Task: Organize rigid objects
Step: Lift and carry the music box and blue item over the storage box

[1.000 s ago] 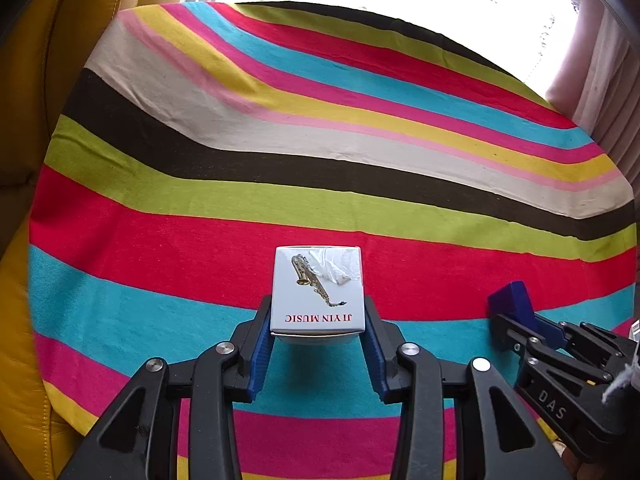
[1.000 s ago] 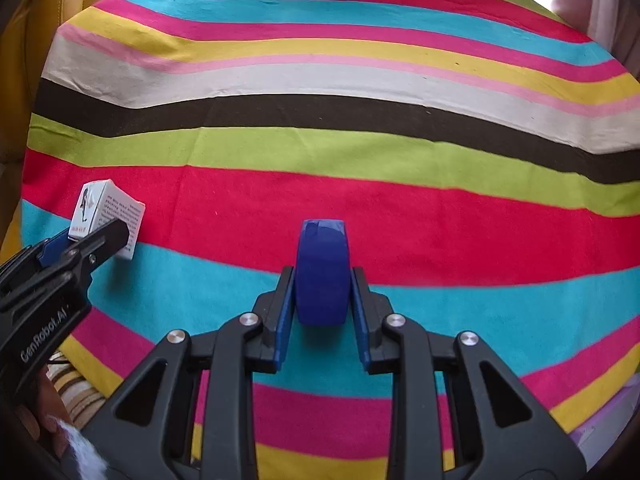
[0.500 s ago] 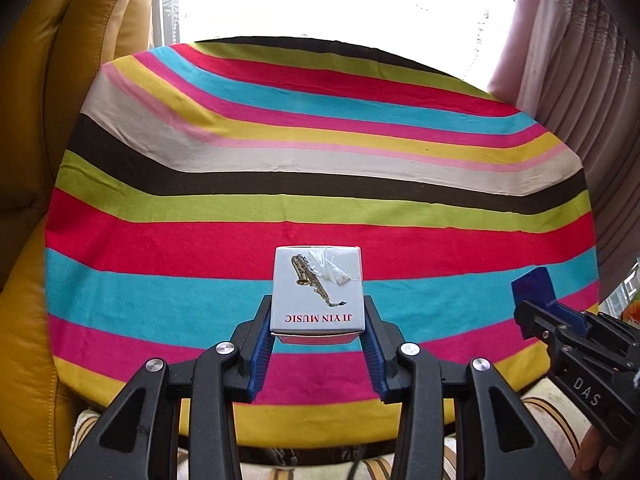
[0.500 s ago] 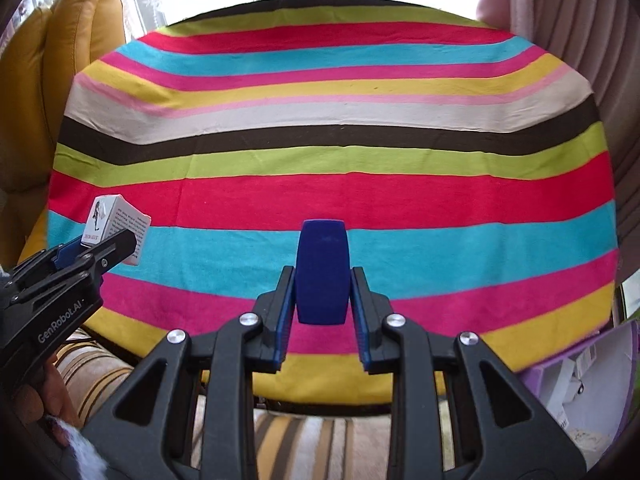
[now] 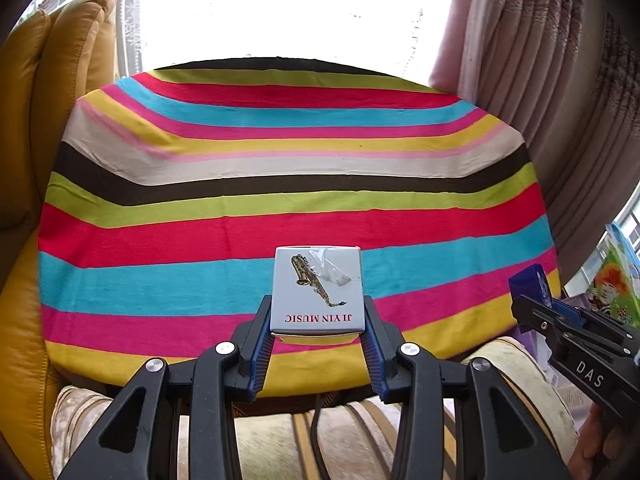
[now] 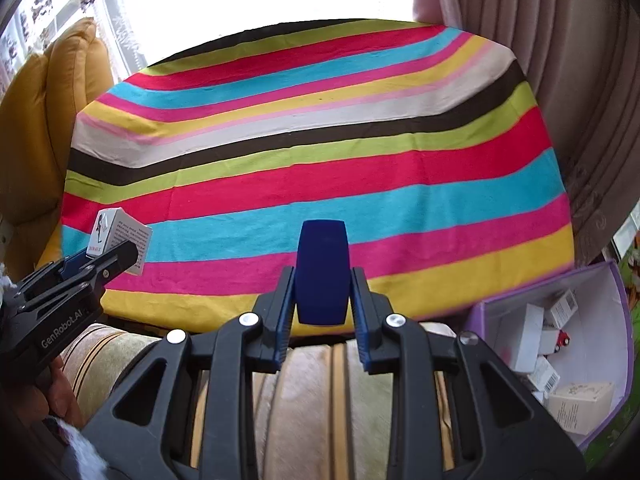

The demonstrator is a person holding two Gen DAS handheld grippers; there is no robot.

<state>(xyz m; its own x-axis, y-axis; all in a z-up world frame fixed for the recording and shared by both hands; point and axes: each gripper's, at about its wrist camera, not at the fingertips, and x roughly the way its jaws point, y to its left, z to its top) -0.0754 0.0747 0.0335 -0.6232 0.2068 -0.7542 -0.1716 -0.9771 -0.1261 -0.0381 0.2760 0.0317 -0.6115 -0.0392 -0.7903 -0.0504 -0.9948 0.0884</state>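
Carry step, judged: left gripper (image 5: 317, 330) clamped white box (image 5: 317, 290); right gripper (image 6: 321, 300) clamped blue case (image 6: 321, 272); next move probably called for lowering both into purple bin (image 6: 616, 344).

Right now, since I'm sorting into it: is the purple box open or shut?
Open. The purple box shows its white inside, with several small white cartons lying in it.

My table cloth (image 5: 296, 184) is rainbow-striped; my white box (image 5: 317, 292) (gold saxophone print), navy case (image 6: 321, 272), purple bin (image 6: 616, 320).
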